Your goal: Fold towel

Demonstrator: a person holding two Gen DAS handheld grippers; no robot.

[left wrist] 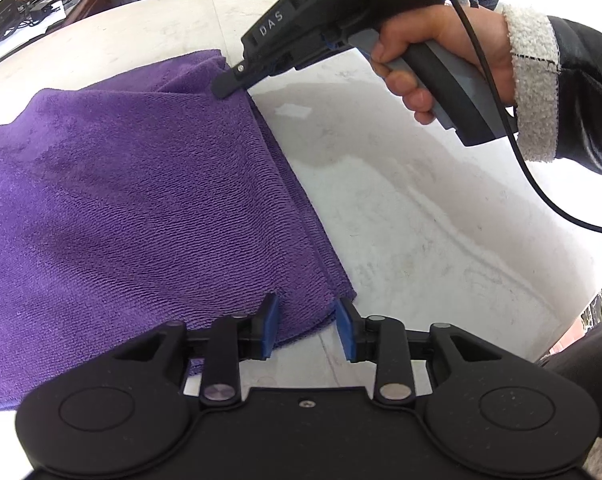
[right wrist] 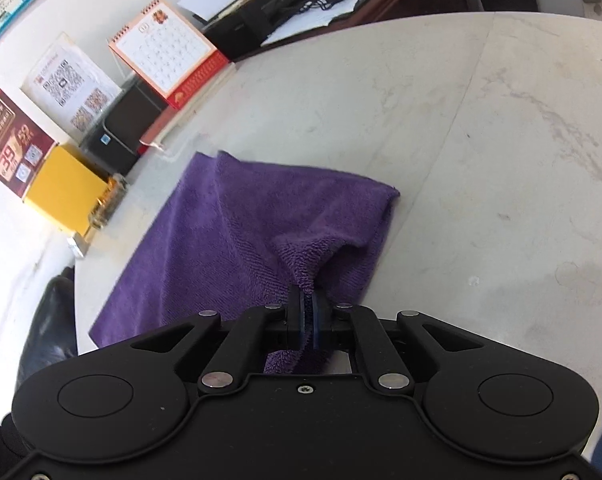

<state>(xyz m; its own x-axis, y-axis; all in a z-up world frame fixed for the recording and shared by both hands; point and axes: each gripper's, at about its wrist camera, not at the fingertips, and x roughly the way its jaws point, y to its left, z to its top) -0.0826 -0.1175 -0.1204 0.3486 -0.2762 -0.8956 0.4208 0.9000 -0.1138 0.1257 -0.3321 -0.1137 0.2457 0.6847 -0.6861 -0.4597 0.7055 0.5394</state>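
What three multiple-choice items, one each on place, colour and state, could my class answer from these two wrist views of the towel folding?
1. Where does the towel lie?
A. on the pale table
B. on the floor
C. in a basket

2. What colour is the towel?
A. green
B. purple
C. white

3. How do the jaws of the right gripper stand?
A. wide open above the table
B. shut on nothing
C. shut on a towel corner

Answers: 1 A, the cloth is spread on the marbled tabletop; 2 B, it is purple in both views; 3 C, the right wrist view shows fabric pinched between the blue pads.
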